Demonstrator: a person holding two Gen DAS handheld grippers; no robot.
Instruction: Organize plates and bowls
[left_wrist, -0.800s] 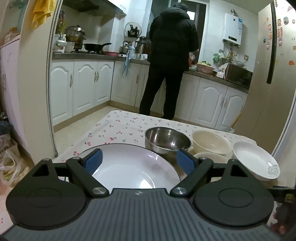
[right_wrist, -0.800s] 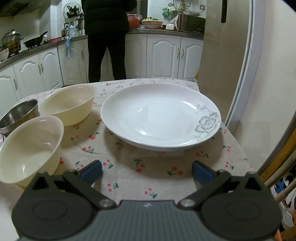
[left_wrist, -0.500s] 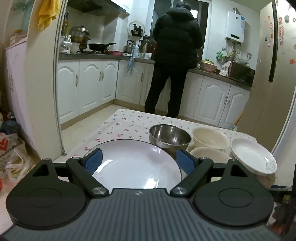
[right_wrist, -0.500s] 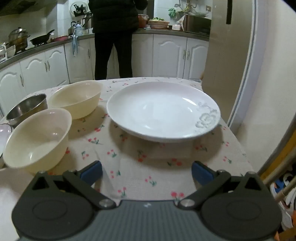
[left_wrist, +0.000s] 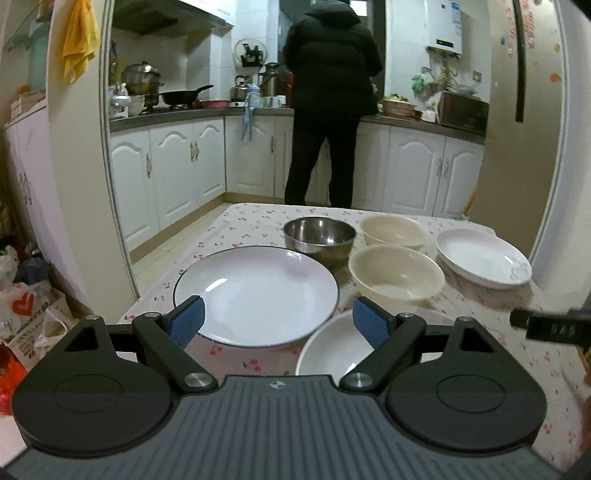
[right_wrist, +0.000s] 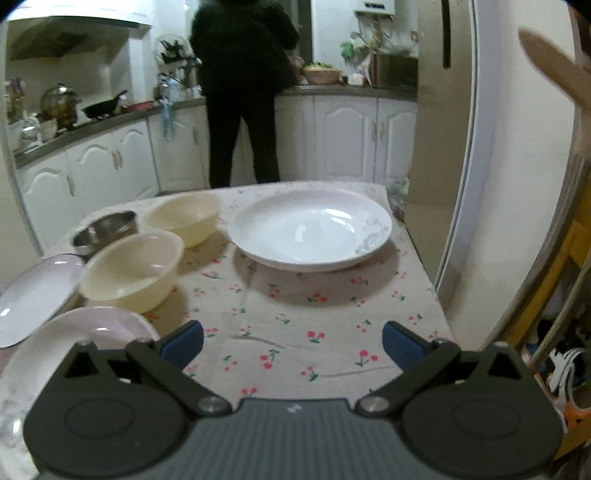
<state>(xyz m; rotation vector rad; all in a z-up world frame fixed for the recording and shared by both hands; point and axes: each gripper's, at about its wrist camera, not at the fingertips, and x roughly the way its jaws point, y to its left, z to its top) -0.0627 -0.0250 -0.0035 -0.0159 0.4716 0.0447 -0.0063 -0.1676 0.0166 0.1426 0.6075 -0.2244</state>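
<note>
On the cherry-print tablecloth (left_wrist: 258, 221) lie a dark-rimmed white plate (left_wrist: 255, 291), a steel bowl (left_wrist: 319, 234), two cream bowls (left_wrist: 397, 275) (left_wrist: 393, 229), a flower-patterned white plate (left_wrist: 484, 256) and a small white bowl (left_wrist: 332, 350). My left gripper (left_wrist: 277, 323) hangs open over the near edge of the dark-rimmed plate, holding nothing. In the right wrist view the flower plate (right_wrist: 310, 225) lies ahead, cream bowls (right_wrist: 133, 269) (right_wrist: 183, 218) and steel bowl (right_wrist: 105, 227) to the left. My right gripper (right_wrist: 291, 343) is open above bare cloth (right_wrist: 295, 325).
A person in dark clothes (left_wrist: 330, 103) stands at the kitchen counter (left_wrist: 424, 123) behind the table. A fridge (left_wrist: 524, 129) rises at the table's far right. Bags (left_wrist: 22, 306) lie on the floor left of the table. The table's right edge (right_wrist: 424, 266) drops off near the wall.
Both grippers have drawn back from the dishes and risen; more of the table now shows, and the small white bowl has come into view. Both stay open.
</note>
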